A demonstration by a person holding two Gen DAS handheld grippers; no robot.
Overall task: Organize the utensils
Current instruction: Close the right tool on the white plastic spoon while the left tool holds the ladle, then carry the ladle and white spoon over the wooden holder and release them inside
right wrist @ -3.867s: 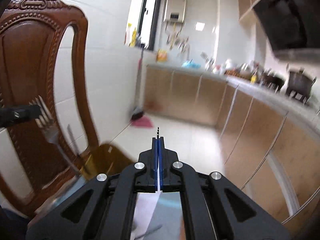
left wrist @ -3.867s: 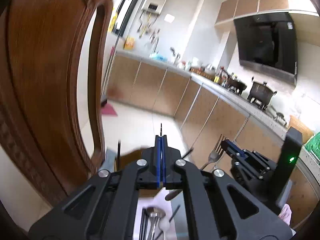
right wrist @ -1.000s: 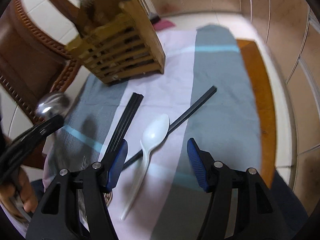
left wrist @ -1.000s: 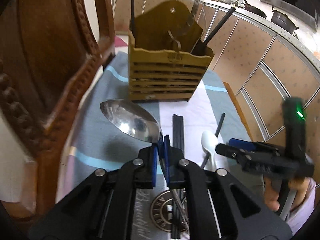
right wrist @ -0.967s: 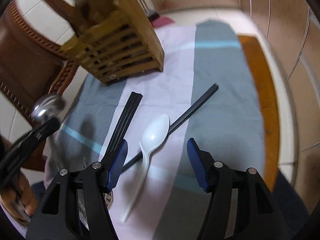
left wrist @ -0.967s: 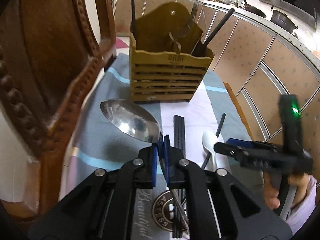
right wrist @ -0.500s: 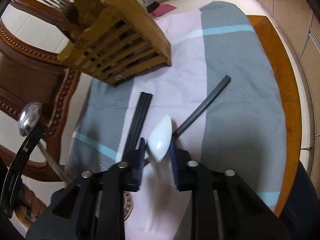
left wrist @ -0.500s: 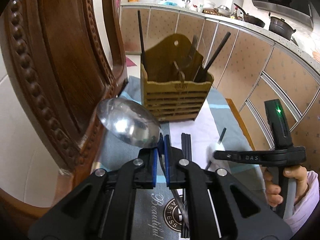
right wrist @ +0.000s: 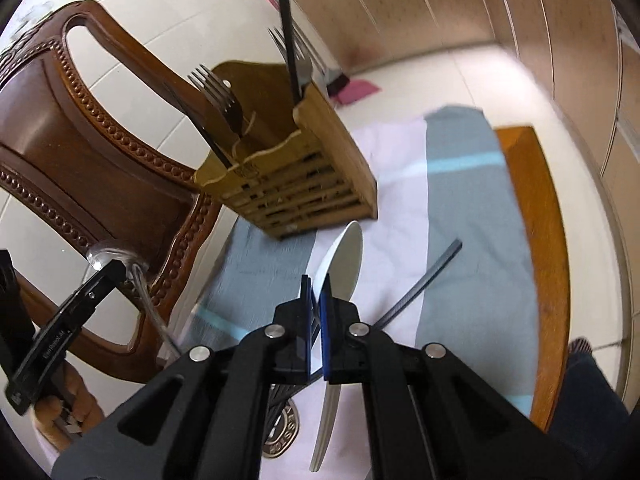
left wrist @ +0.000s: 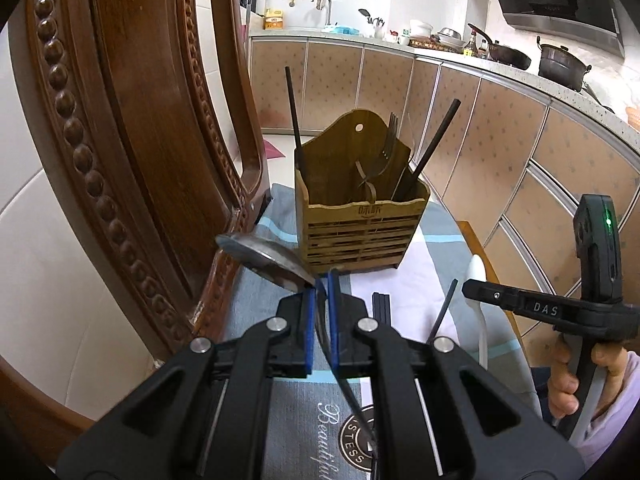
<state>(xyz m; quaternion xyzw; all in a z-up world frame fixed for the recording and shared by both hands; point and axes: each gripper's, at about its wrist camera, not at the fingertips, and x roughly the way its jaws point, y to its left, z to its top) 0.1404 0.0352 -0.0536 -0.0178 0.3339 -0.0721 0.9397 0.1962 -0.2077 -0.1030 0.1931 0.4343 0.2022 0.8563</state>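
The right claw [left wrist: 474, 286] bore the letters "DAS" on its arm. The cloth [left wrist: 256, 320] carried a round badge and the script word "Beautiful", partly hidden. The wooden utensil holder [left wrist: 362, 224] had a stamped mark on its front, unreadable. The left claw [left wrist: 320, 292] was clamped on the neck of a metal spoon [left wrist: 260, 256], raised above the cloth. The right claw was clamped on a white plastic spoon [right wrist: 340, 264], also lifted clear. The holder stood at the far end of the surface [right wrist: 536, 216], containing forks [right wrist: 218, 92] and black chopsticks [left wrist: 294, 120]. More chopsticks lay on the cloth. A carved wooden chair [left wrist: 132, 140] stood beside the surface; kitchen cabinets [left wrist: 500, 152] lined the room.
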